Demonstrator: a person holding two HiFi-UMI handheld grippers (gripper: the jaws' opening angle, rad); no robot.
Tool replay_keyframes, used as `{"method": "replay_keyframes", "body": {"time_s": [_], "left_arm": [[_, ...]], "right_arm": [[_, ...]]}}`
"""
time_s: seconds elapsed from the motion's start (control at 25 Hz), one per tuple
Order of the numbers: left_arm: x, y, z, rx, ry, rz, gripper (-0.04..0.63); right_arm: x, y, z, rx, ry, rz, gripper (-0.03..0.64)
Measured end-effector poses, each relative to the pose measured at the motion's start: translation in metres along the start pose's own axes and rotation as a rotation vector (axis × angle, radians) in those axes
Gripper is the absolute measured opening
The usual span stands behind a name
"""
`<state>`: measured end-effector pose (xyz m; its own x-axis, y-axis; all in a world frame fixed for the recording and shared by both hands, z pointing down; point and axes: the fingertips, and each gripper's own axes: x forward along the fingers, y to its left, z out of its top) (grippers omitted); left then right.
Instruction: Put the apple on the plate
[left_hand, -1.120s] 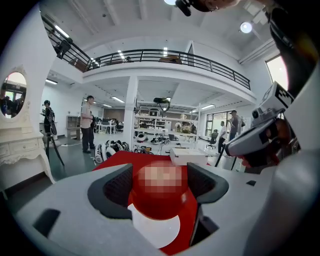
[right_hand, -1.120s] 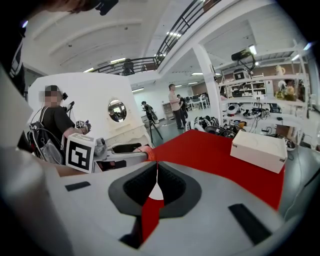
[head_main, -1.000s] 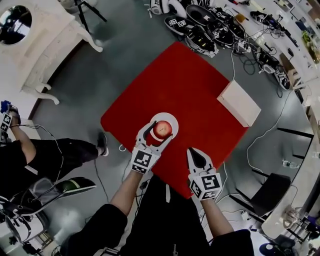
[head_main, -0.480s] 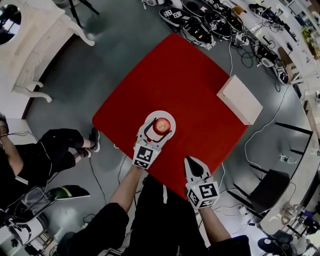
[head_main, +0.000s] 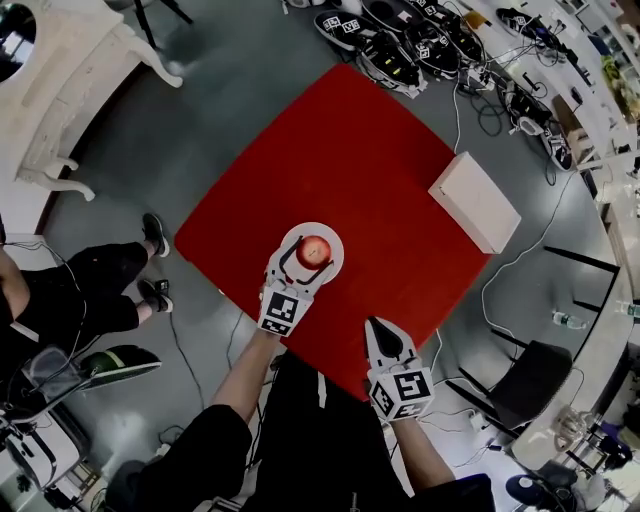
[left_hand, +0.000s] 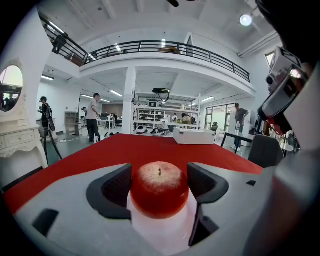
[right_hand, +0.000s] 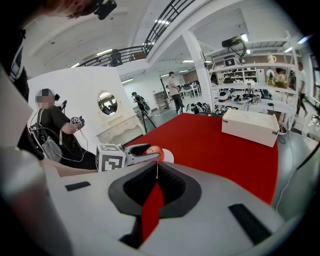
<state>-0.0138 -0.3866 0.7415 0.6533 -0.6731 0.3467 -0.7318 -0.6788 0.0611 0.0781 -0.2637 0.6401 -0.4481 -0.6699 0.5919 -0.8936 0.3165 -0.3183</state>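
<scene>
A red apple (head_main: 313, 250) rests on a small white plate (head_main: 336, 240) near the front edge of the red table (head_main: 380, 170). My left gripper (head_main: 308, 247) reaches over the plate's near rim and is shut on the apple. In the left gripper view the apple (left_hand: 159, 187) sits stem up, both black pads (left_hand: 118, 187) flush against its sides, with the plate (left_hand: 162, 232) showing white beneath. My right gripper (head_main: 374, 326) hangs shut and empty over the table's front corner, right of the plate. In the right gripper view its jaws (right_hand: 157, 167) meet, and the apple (right_hand: 152, 149) shows beyond.
A white box (head_main: 474, 202) lies at the table's right edge. Spare grippers and cables (head_main: 400, 50) litter the floor beyond the far corner. A white dresser (head_main: 60, 100) stands at upper left, a seated person (head_main: 70, 300) at left, a dark chair (head_main: 530, 385) at lower right.
The left gripper stays around the apple on the plate. The right gripper has drawn back slightly toward me. The person at left has pulled their legs in.
</scene>
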Motion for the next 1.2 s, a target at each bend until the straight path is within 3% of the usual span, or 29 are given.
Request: {"method": "replay_keyframes", "body": {"time_s": [0.36, 0.88, 0.96, 1.12, 1.2], "left_arm": [[-0.002, -0.008, -0.004, 0.017, 0.024, -0.044, 0.348], [-0.018, -0.021, 0.023, 0.059, 0.014, -0.014, 0.354], [-0.026, -0.025, 0.031, 0.070, 0.012, -0.013, 0.292], [-0.045, -0.035, 0.051, 0.069, -0.014, -0.052, 0.026], [-0.054, -0.039, 0.055, 0.056, -0.012, -0.067, 0.006]], "right_arm": [[-0.003, 0.003, -0.007, -0.003, 0.006, 0.011, 0.012], [-0.019, 0.006, -0.007, -0.020, -0.022, 0.023, 0.012], [-0.023, 0.008, -0.006, -0.024, -0.027, 0.030, 0.012], [-0.025, 0.015, -0.001, -0.030, -0.047, 0.050, 0.012], [-0.025, 0.018, 0.003, -0.038, -0.059, 0.054, 0.011]]}}
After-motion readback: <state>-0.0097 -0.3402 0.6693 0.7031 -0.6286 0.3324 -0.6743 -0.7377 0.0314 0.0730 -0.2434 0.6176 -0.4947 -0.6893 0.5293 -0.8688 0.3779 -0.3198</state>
